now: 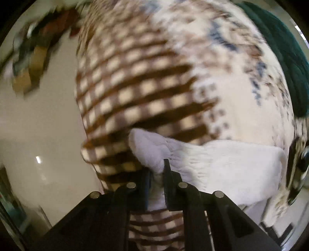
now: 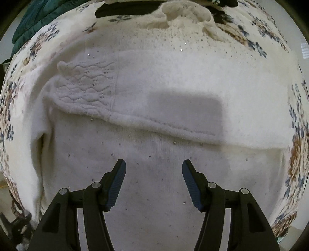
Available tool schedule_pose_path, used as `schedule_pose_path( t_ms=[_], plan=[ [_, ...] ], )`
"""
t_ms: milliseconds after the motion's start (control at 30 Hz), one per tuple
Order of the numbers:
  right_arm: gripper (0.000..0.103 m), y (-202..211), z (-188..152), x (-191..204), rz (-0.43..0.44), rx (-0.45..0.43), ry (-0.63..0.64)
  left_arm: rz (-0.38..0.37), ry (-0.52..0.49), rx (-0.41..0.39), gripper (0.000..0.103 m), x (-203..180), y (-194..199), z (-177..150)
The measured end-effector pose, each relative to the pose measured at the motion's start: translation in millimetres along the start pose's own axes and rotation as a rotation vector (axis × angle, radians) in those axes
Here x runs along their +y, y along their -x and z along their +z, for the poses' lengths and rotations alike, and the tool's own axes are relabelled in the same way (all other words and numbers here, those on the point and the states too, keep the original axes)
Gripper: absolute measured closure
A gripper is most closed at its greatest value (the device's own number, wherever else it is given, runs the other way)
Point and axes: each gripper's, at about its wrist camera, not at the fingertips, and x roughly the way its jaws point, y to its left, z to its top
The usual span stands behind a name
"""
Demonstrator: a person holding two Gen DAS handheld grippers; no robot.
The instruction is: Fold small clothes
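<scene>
White knit is sitting pinched between the black fingers of my left gripper (image 1: 156,174), which is clamped on a bunched corner of the white sweater (image 1: 222,166). I am holding that corner just in front of the camera, with the rest of the fabric trailing away to the right of the jaws. Behind it, a brown-and-cream checked cloth (image 1: 135,81) is filling the middle of the left wrist view, giving way on the right to a floral bedspread (image 1: 241,67). That view is smeared with motion blur, so I am only guessing that the gripped part is a cuff or hem corner.

My right gripper (image 2: 154,170) is hovering with its jaws spread wide apart, gripping nothing, the blue pads facing each other above the sweater's body. In its view the sweater (image 2: 154,108) is lying flat directly ahead of and beneath the fingers, neck opening at the far edge, so the long axis is running straight away from the gripper. A sleeve (image 2: 92,90) with a wavy-patterned cuff is lying folded crosswise over the chest, running left to right. A dark green blanket (image 2: 36,17) is showing at the far left corner.

I judge that the left hand is the one already engaged, and that the next fold depends on carrying its corner across toward the body under the right gripper.
</scene>
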Motion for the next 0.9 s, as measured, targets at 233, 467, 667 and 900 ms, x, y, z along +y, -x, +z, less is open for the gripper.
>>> schedule_pose_path(
  t_ms=[233,467,667,900],
  plan=[
    [0.023,17,7,-27,-0.062,-0.077,-0.017,-0.003,-0.323,-0.197,0.094,-112,76,1],
    [0.021,16,38,-76,-0.071,-0.089,-0.105,-0.177,-0.676,-0.211,0.094,-300,92,-81],
    [0.021,17,42,-167,-0.028,-0.055,-0.256,-0.364,-0.922,-0.093,0.091,-446,76,-211],
    [0.021,25,30,-246,0.093,-0.022,-0.340,-0.371,-0.968,-0.081,0.011,-478,75,-252]
  ],
)
